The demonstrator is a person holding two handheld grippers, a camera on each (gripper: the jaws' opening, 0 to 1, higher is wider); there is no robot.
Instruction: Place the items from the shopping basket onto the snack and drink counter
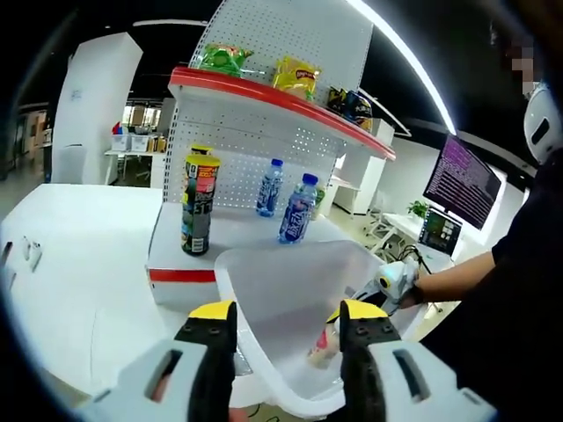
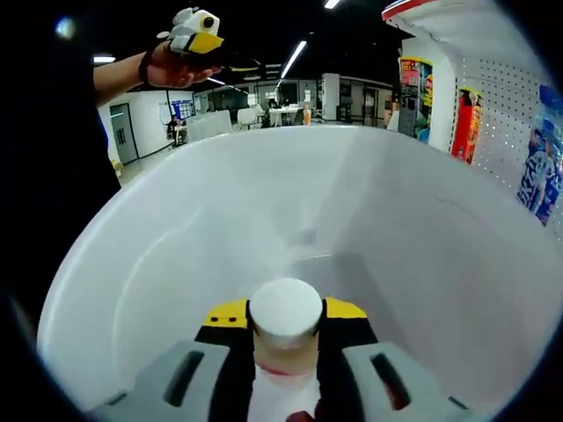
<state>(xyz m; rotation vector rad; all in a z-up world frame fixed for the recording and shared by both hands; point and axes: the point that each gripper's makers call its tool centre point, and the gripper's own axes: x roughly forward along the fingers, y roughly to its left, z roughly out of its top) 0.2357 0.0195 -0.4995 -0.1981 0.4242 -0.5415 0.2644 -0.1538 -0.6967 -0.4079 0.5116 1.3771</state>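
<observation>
Right tongs (image 2: 286,321) clamp white-capped bottle (image 2: 285,330) inside basket (image 2: 176,255); left tongs (image 1: 286,321) wide.

The left gripper (image 1: 286,321), at the bottom of the left gripper view, has two black jaws with bright yellow caps at the tips; each jaw rises from a pale grey moulded body with a dark rectangular slot in its top face. The right gripper (image 2: 286,330), at the bottom centre of the right gripper view, has the same build: black jaws, yellow tip caps, grey slotted shells on both sides. In that view's upper left, the other gripper shows a white housing with a yellow patch and a dark band at the wrist behind it. At the right edge of the left gripper view, the person wears a black short sleeve (image 1: 519,290).
</observation>
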